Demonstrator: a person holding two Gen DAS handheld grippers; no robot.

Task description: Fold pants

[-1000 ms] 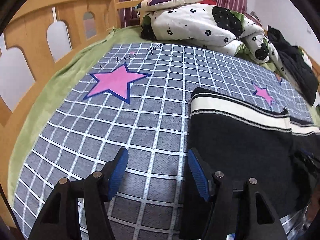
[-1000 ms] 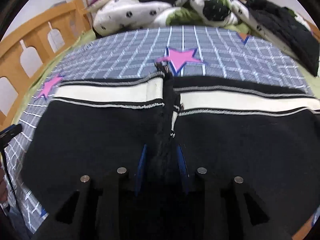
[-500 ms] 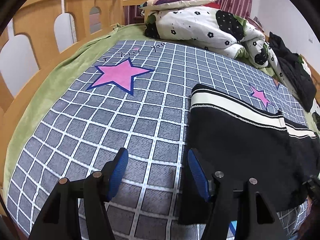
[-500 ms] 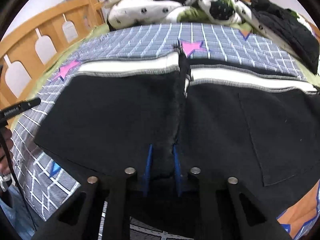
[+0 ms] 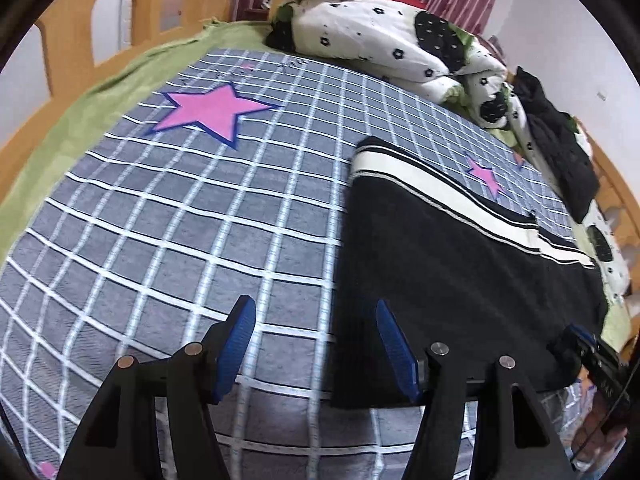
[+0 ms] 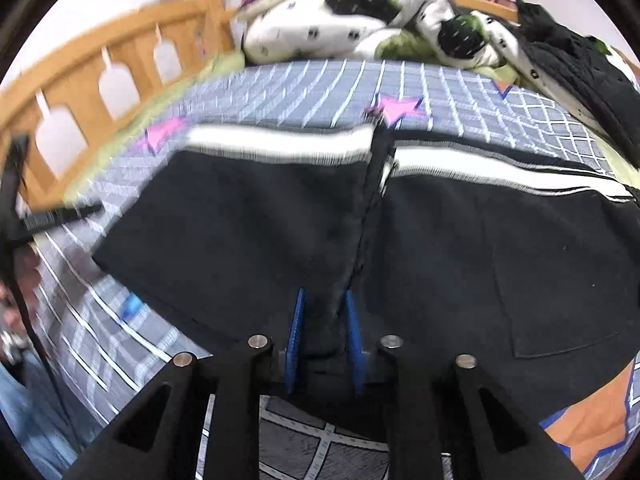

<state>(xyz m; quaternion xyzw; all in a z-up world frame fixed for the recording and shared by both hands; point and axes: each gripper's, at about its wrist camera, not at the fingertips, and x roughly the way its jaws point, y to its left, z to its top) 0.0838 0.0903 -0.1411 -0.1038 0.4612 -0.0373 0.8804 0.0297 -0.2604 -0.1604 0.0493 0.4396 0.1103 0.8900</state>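
Observation:
Black pants (image 5: 440, 248) with a white-striped waistband lie spread flat on the checked bedspread (image 5: 180, 208). My left gripper (image 5: 316, 344) stands open just above the pants' left edge, which runs between its blue pads without being pinched. In the right wrist view the pants (image 6: 240, 220) fill the middle. A raised ridge of the centre seam sits between the pads of my right gripper (image 6: 324, 320). Those jaws are opening, and the cloth still fills the gap. The left gripper's fingers (image 6: 60, 216) show at the left edge.
A rolled black-and-white quilt (image 5: 380, 36) with a pillow lies at the head of the bed, and dark clothes (image 5: 560, 148) are piled on the right. A wooden rail (image 6: 80, 92) runs along the left side. A person's hand and jeans (image 6: 20, 340) show at lower left.
The right gripper drew back toward the bed's near edge with the seam ridge between its pads, which narrowed, then widened slightly. The left view swung a little toward the pants' edge.

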